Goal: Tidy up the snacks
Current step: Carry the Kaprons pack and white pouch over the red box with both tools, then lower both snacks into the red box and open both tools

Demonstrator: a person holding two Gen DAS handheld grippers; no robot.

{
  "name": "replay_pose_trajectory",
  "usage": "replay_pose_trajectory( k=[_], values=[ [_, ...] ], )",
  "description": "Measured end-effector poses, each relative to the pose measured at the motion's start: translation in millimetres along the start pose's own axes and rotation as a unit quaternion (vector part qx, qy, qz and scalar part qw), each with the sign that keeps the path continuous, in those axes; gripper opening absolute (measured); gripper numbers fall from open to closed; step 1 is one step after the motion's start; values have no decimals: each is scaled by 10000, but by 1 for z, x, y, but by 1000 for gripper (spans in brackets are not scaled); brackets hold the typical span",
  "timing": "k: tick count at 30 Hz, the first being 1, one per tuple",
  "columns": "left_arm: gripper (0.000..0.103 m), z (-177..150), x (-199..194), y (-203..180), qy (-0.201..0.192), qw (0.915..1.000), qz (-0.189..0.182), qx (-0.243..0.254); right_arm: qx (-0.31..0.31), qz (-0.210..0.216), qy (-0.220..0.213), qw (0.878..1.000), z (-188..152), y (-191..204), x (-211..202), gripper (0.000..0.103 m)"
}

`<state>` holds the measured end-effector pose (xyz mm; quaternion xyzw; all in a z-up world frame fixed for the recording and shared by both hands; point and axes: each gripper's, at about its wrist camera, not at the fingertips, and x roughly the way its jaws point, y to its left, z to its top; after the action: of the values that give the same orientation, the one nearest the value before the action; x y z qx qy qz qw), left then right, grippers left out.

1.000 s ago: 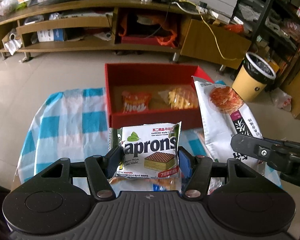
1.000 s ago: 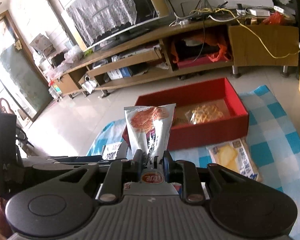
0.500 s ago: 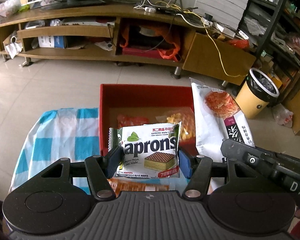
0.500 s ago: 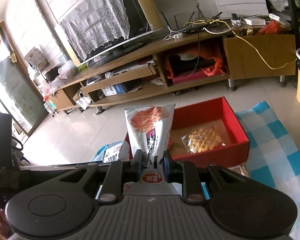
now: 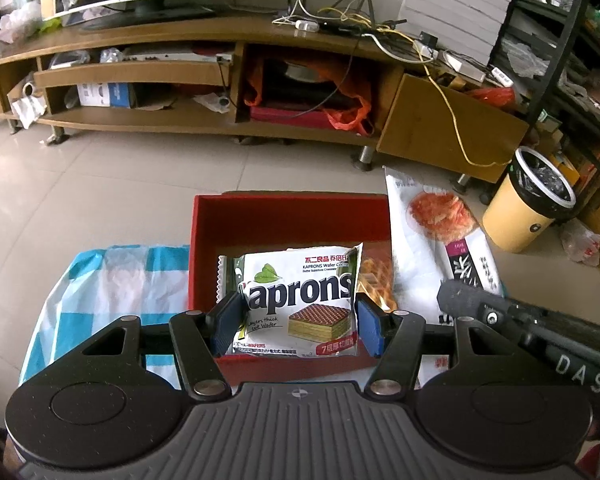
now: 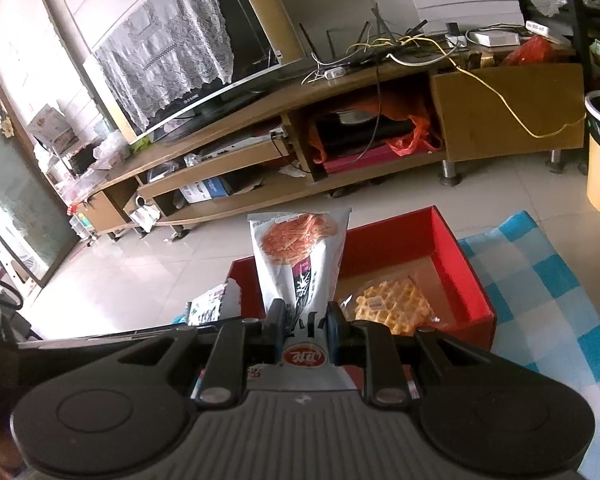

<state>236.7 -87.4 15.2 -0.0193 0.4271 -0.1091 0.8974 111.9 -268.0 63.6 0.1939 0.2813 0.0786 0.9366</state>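
Observation:
My left gripper (image 5: 296, 322) is shut on a white Kaprons wafer packet (image 5: 296, 300) and holds it upright over the near part of the red box (image 5: 284, 216). My right gripper (image 6: 303, 320) is shut on a tall white snack bag (image 6: 300, 256) with an orange food picture, held upright over the left part of the red box (image 6: 472, 280). The same bag (image 5: 440, 240) shows at the right in the left wrist view. A waffle packet (image 6: 392, 304) lies inside the box; a part of it (image 5: 376, 280) shows behind the wafer packet.
The box sits on a blue and white checked cloth (image 5: 100, 280) (image 6: 540, 280). A long wooden TV stand (image 5: 220, 80) runs across the back. A yellow bin (image 5: 528, 208) stands on the floor at the right.
Both grippers have moved forward and up with their packets, now over the red box. The loose packets on the cloth near the box front have dropped out of view.

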Motion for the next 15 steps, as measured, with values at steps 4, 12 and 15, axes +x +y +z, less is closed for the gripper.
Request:
replay_pose_trajectory(
  k=[4,12,15],
  values=[
    [67,5,16,1,70,9999,130,-23,-51,20,-40,10000,8,-1,14,19],
    [67,10,46,2,166,9996,223,24,33,-41,-11,10000,15,-14,47,19],
    [67,9,57,3,236,9994,264,39,101,-102,15,9999,17,-22,59,19]
  ],
)
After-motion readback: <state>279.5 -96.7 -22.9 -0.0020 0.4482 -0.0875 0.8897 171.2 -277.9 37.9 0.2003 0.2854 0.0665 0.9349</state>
